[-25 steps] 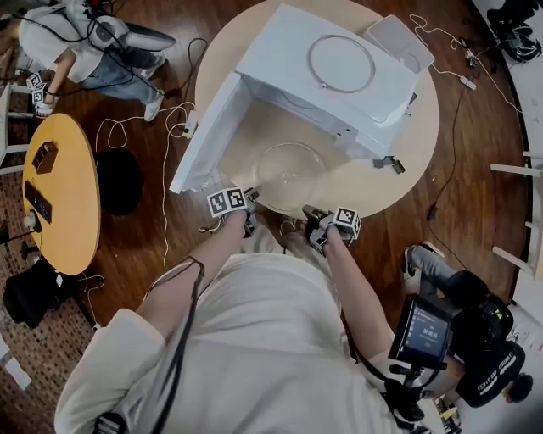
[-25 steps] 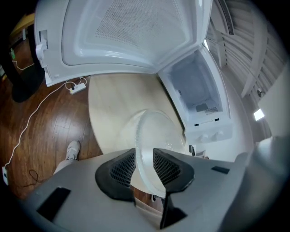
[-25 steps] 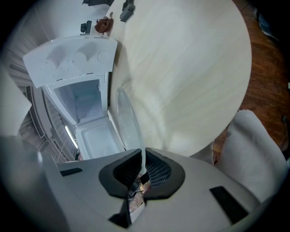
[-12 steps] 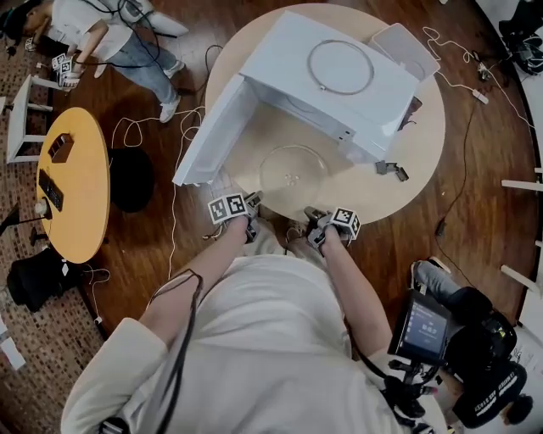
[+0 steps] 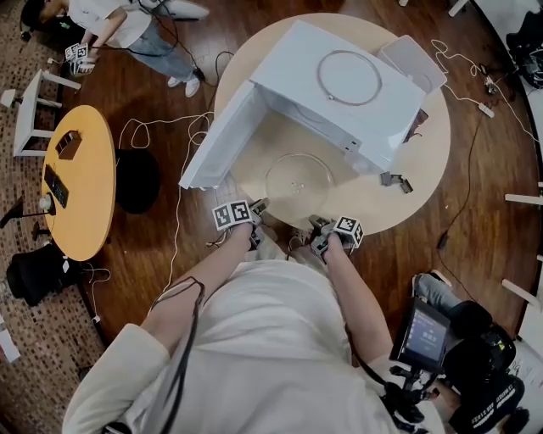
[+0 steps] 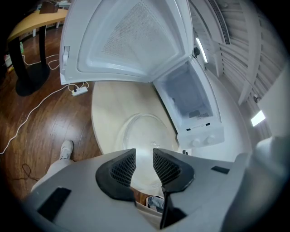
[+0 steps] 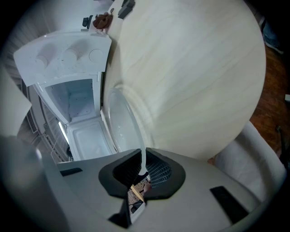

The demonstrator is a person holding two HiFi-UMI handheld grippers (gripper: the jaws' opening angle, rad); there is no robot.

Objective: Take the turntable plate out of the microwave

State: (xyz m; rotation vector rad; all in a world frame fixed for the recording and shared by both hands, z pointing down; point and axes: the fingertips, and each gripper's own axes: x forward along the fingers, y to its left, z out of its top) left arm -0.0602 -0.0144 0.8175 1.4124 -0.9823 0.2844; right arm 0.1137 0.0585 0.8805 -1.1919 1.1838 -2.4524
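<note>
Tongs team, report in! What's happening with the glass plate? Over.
Right tongs shut on glass plate, at rim. Left tongs open, empty. Plate out of microwave, over table. Nothing blocking.

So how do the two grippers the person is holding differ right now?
The left gripper has its fingers apart with nothing pinched; the right gripper has its fingers shut on the rim of the glass plate. The left one sits by the plate's near-left edge, the right one at its near-right edge. Both point down at the round table before the open microwave.

Yellow oval table (image 5: 76,182) left edge; camera rig (image 5: 462,356) lower right; second person (image 5: 127,21) upper left; wood floor (image 5: 127,271).
</note>
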